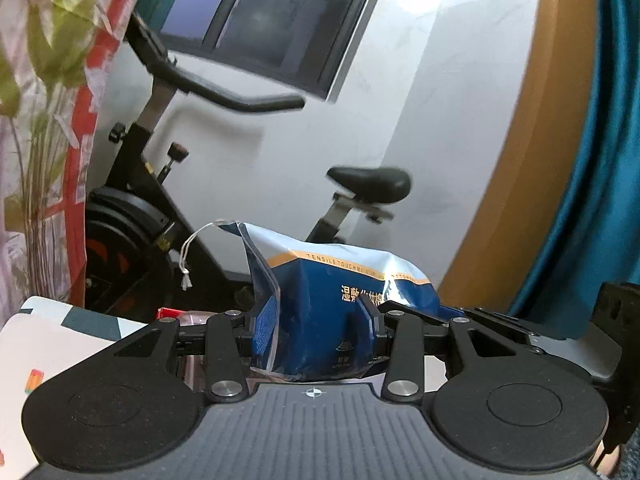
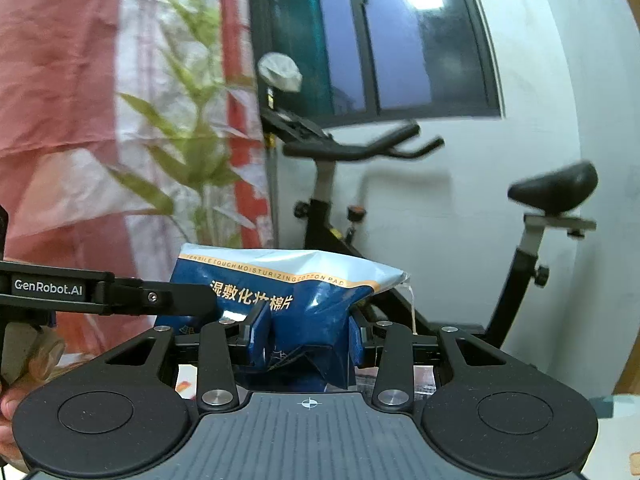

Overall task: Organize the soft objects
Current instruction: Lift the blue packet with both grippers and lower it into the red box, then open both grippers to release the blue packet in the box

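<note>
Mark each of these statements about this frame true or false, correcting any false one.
1. Both grippers are shut on the blue cotton pad bag. True: the left gripper and right gripper each pinch it.
2. The bag lies flat on a table. False: it is held up between the jaws.
3. An exercise bike stands behind. True.
4. The bag is red. False: it is blue with a pale top.
5. A white drawstring hangs from the bag. True.

"MOISTURIZING COTTON PAD" on blue pouch (image 2: 288,300); "GenRobot.AI" on left gripper (image 2: 192,304).
</note>
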`<state>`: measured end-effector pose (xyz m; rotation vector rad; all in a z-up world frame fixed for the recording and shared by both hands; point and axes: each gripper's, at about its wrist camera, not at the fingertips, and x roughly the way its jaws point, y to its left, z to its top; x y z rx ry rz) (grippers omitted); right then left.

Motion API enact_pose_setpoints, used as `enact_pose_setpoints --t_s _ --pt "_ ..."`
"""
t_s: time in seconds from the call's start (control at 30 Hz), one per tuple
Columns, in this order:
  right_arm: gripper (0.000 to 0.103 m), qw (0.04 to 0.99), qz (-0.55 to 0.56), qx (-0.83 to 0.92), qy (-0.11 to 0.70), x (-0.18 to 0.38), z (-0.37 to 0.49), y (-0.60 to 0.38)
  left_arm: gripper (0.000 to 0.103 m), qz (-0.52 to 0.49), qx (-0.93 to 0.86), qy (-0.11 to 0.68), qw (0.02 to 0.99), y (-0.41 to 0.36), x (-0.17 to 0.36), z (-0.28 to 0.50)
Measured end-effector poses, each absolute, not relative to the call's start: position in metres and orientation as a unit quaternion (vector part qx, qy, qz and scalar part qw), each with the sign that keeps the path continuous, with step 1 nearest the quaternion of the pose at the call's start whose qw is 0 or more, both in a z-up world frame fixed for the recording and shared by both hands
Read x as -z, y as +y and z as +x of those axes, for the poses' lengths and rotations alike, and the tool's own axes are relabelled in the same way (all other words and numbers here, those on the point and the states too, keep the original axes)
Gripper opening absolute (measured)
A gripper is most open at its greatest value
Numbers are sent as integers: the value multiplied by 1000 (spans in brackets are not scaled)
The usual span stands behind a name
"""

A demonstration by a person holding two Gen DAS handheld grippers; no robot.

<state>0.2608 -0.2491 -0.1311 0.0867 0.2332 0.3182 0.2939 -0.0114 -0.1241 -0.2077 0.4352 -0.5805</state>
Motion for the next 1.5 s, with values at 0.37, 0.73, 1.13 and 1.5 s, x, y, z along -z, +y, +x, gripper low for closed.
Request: enact_pose_setpoints --t_s 0.37,0.73,1.13,1.5 --pt "37 944 100 -129 287 199 348 -263 44 -84 263 365 889 -32 196 359" --pt "37 882 159 -122 427 242 360 -263 44 -64 257 455 850 -29 224 366" --pt "36 863 127 -113 476 257 359 -243 44 -33 255 452 854 -30 217 352" --pt "51 861 108 -91 490 255 347 -235 46 -12 255 393 883 -27 184 325"
